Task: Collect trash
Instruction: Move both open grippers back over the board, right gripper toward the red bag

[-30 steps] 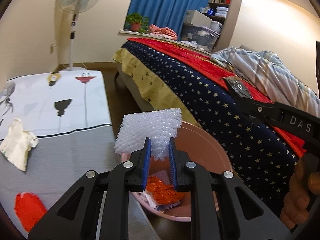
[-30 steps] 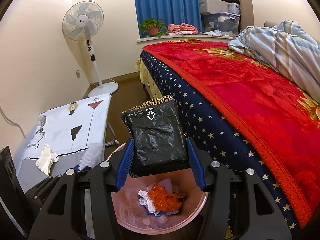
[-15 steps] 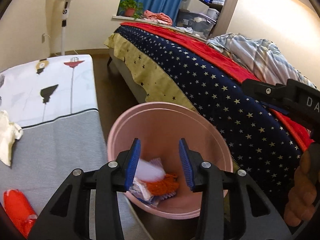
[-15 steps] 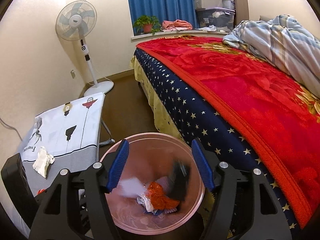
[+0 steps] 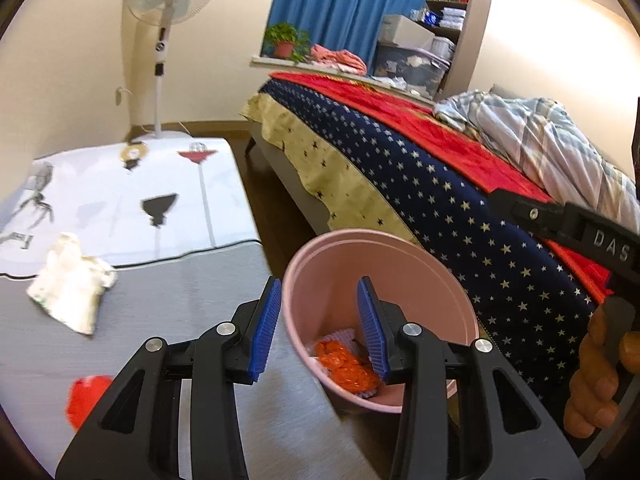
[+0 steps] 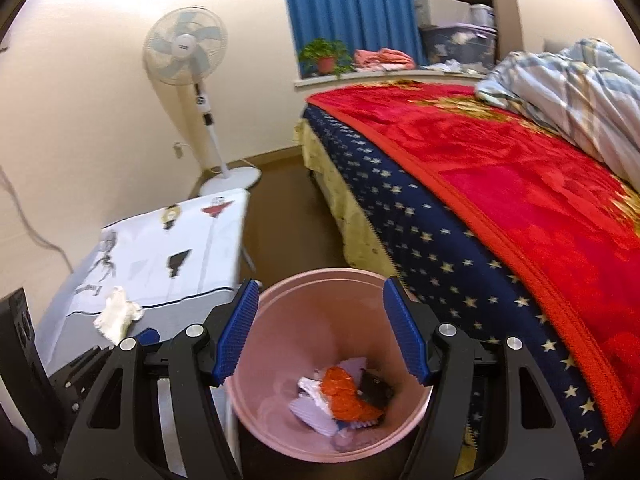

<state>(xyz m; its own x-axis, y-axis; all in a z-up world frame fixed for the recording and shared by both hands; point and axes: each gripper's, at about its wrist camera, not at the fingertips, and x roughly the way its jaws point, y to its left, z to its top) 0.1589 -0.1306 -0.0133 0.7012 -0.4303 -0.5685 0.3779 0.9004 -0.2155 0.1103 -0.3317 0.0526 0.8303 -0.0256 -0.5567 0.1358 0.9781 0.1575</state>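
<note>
We are in a home bedroom: a bed (image 6: 500, 184) under a red blanket (image 6: 520, 168) and star-print cover, a rumpled plaid quilt (image 6: 572, 92), blue curtains (image 6: 344, 8), a potted plant (image 6: 324, 56) on the sill, a standing fan (image 6: 186, 54), and storage shelves (image 5: 448, 12).

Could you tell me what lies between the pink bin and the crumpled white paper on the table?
In the left wrist view, only bare grey tabletop separates the pink bin from the crumpled white paper.
</note>
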